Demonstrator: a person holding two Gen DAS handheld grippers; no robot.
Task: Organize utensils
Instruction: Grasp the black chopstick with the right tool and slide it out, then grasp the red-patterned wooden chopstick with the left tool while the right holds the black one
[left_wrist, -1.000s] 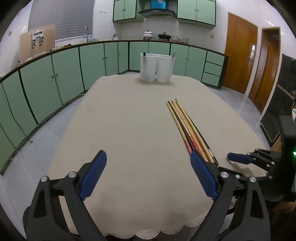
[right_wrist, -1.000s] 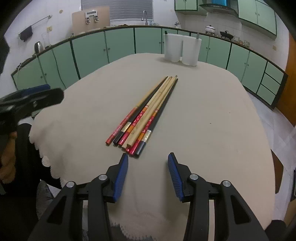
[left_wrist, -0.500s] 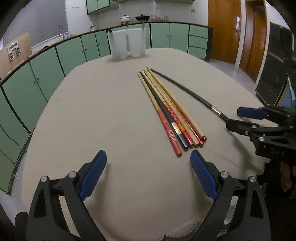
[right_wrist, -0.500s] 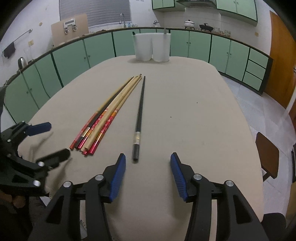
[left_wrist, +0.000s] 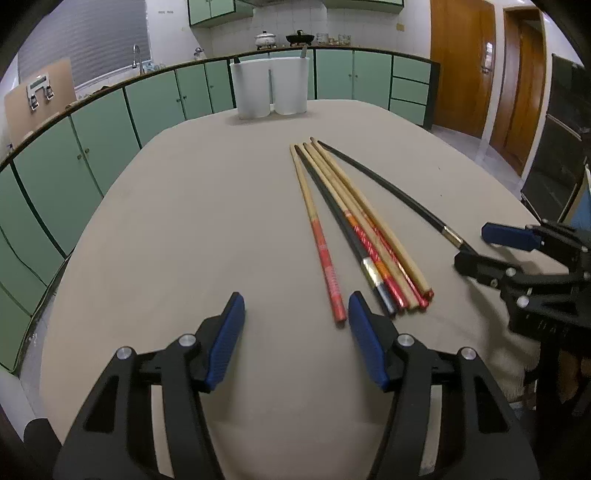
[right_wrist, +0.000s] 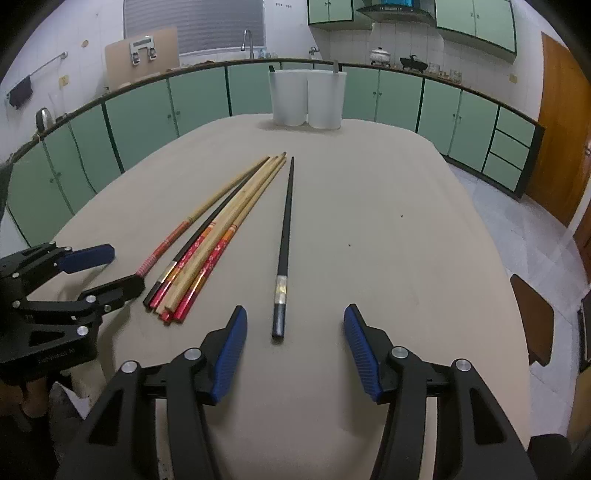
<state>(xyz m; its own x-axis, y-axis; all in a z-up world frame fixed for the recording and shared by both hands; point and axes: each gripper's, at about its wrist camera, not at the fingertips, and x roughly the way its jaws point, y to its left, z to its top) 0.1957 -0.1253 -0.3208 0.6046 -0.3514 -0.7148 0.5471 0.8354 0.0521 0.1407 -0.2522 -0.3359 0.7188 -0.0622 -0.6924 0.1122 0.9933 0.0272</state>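
Several chopsticks lie on the beige tablecloth (left_wrist: 184, 229). Most lie in a bundle (left_wrist: 369, 240). A red-ended bamboo chopstick (left_wrist: 321, 251) splays off to its left, its near end just ahead of my left gripper's right pad (left_wrist: 369, 347). My left gripper (left_wrist: 295, 332) is closing, with nothing between its jaws. A black chopstick (right_wrist: 286, 236) lies alone to the right of the bundle (right_wrist: 207, 251). Its near end sits just ahead of my right gripper (right_wrist: 293, 339), which stands open. The white two-cup utensil holder (right_wrist: 306, 98) stands at the table's far end.
Green cabinets and a counter ring the room behind the table. A wooden door (left_wrist: 458, 66) is at the right. A brown stool (right_wrist: 532, 314) stands beside the table's right edge. The left gripper (right_wrist: 123, 267) shows at the left of the right wrist view.
The black chopstick has come away from the bundle to the right. The red-ended one has since splayed out to the left. My left gripper's jaws have narrowed and dropped closer to the table.
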